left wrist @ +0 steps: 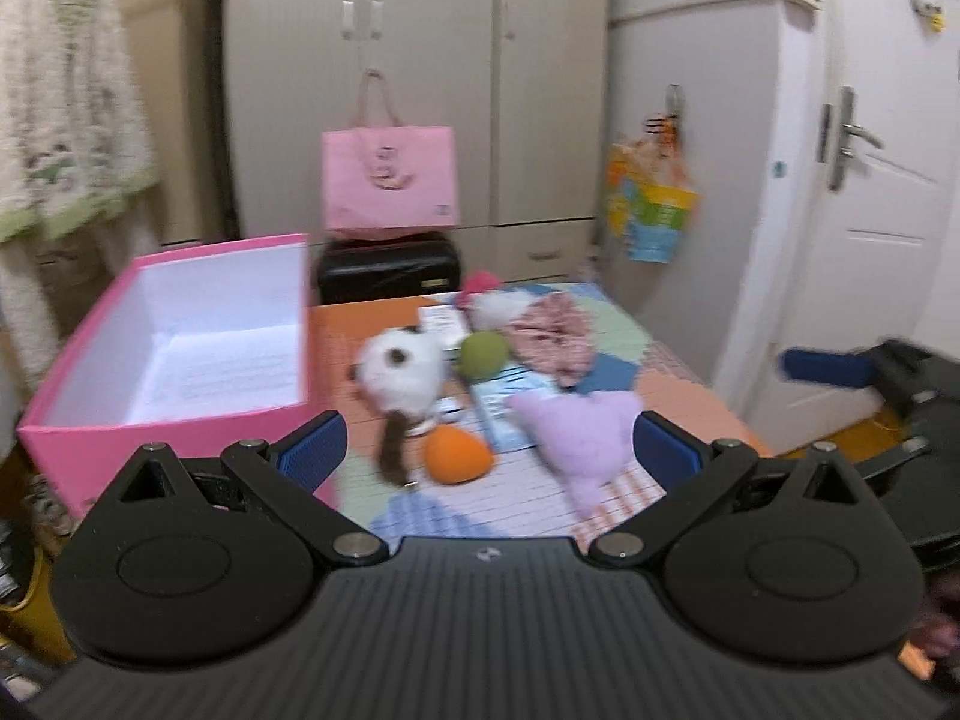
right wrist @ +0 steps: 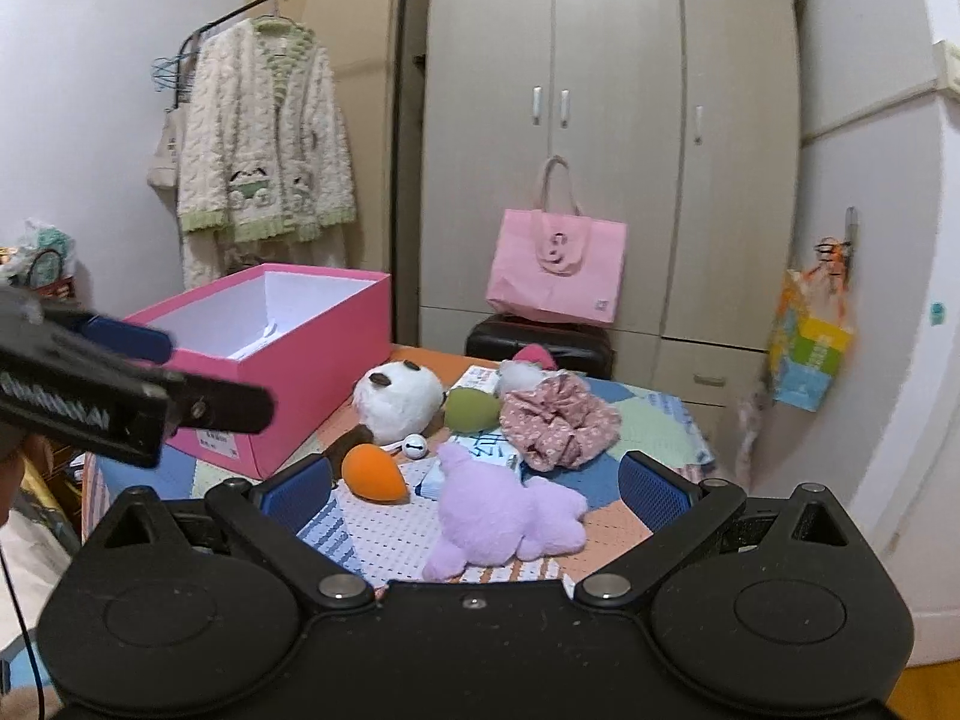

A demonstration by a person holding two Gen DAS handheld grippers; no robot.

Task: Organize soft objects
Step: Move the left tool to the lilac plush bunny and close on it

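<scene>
Soft toys lie on a patchwork-covered table: a lilac plush [left wrist: 585, 435] [right wrist: 504, 516] nearest, an orange sponge [left wrist: 457, 455] [right wrist: 373, 472], a white panda plush [left wrist: 401, 369] [right wrist: 397, 399], a green ball [left wrist: 483, 353] [right wrist: 471, 409] and a pink floral scrunchie [left wrist: 552, 336] [right wrist: 555, 420]. An open pink box [left wrist: 174, 354] [right wrist: 282, 354] stands on the table's left, empty. My left gripper [left wrist: 489, 450] is open, above the near edge. My right gripper [right wrist: 477, 489] is open, with the lilac plush lying between and beyond its fingers.
A pink-and-white pom toy [right wrist: 528, 366] and tissue packets [left wrist: 510, 402] lie among the toys. A pink tote [right wrist: 555, 276] sits on a black stool behind the table. Wardrobe behind, door [left wrist: 870, 240] at right, hanging robe [right wrist: 264, 138] at left.
</scene>
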